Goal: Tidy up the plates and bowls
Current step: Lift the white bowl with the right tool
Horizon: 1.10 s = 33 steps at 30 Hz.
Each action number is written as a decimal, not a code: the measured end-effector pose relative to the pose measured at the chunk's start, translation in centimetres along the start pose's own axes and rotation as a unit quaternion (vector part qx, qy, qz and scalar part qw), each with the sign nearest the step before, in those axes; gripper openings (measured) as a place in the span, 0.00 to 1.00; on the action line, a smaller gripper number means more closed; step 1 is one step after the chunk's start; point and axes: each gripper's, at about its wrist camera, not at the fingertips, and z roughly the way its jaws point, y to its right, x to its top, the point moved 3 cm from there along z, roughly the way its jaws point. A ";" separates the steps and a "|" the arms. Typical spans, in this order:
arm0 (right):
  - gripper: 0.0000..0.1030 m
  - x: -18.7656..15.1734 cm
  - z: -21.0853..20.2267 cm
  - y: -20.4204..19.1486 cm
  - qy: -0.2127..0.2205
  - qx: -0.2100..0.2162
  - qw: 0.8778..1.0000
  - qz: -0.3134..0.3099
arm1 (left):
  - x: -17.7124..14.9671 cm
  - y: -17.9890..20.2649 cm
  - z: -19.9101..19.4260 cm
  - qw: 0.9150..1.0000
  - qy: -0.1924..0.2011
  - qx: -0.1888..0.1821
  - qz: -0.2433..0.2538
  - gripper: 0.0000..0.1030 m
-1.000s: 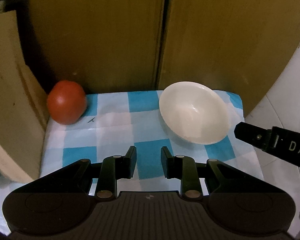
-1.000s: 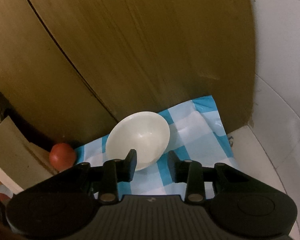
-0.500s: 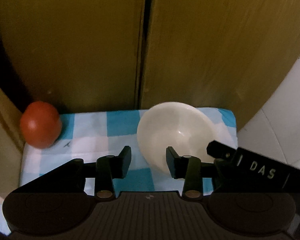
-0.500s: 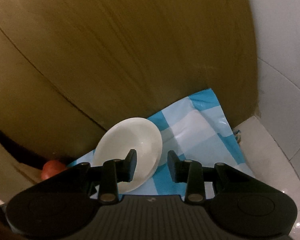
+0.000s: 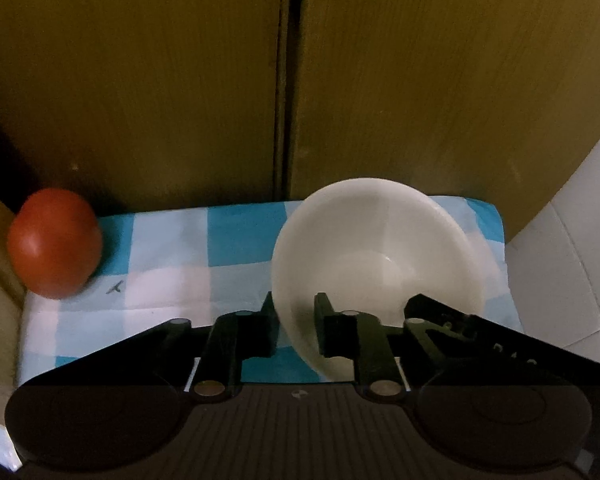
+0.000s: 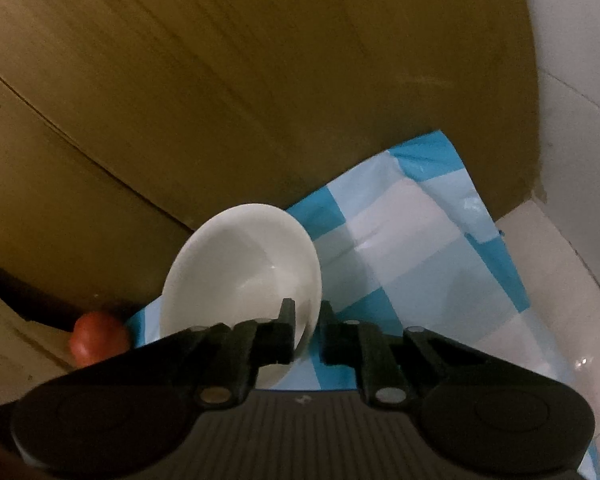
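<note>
Bowl: a white bowl is seen on the blue-and-white checked cloth, toward the cloth's right side, close in front of the wooden doors. It appears tipped, with its opening turned toward the cameras.

Left gripper: the left gripper is clenched on the bowl's near left rim; one finger is placed outside the wall, the other inside the hollow. Its jaws have just been closing, and the rim is caught between them.

Right gripper: the right gripper is clamped on the bowl's near right rim, one finger laid inside the bowl and one outside over the cloth. Its jaws have just been closing too, with the rim between them. In the left wrist view its black body is seen at the bowl's lower right edge.

Tomato: a red tomato is set at the cloth's far left corner, well apart from the bowl; only a blurred part of it is shown in the right wrist view.

Surroundings: pale floor tiles are seen to the right of the cloth, and a dark seam is visible between the two doors.
</note>
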 end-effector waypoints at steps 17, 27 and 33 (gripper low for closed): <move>0.09 -1.3 -3.5 -2.2 0.003 0.020 0.999 -0.026 | -1.8 -1.0 -5.5 1.000 0.029 0.008 0.008 0.21; 0.09 -3.3 -7.3 -5.5 0.020 0.035 0.998 -0.042 | -2.9 -3.0 -11.0 0.998 0.058 0.009 0.000 0.21; 0.10 -4.7 -9.4 -7.2 0.028 0.034 0.997 -0.065 | -4.0 -4.0 -13.7 0.998 0.070 0.009 -0.002 0.22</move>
